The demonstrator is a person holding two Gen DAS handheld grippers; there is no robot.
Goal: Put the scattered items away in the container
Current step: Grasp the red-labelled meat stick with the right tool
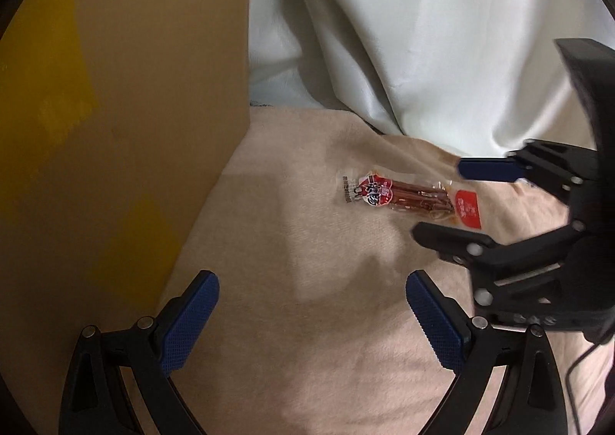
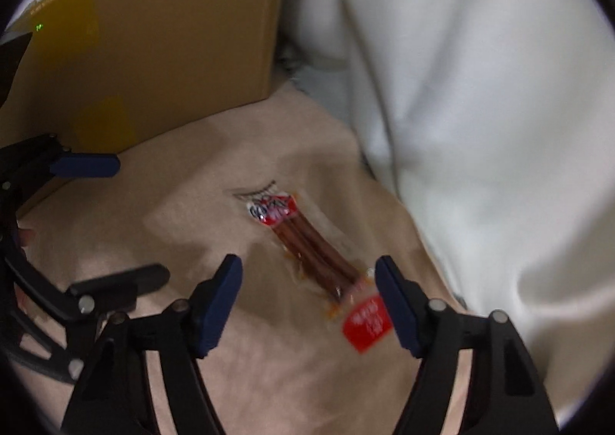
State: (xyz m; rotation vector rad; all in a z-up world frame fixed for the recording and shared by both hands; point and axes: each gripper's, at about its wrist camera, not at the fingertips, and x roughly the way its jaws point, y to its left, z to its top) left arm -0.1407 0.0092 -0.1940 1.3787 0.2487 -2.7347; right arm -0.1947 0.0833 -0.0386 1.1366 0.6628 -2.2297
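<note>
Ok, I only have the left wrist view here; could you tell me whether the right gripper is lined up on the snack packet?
Observer: Yes. In the right wrist view the right gripper is open, and the red-labelled end of the snack packet lies between its fingers.
Operator: Thank you. Does it lie straight between them?
Observer: Not quite; it runs diagonally, with the red tab nearer the right-hand finger.
Operator: And how does my left gripper sit against the cardboard box?
Observer: One blue pad of the left gripper appears just in front of the cardboard box wall; I cannot tell whether they touch.
</note>
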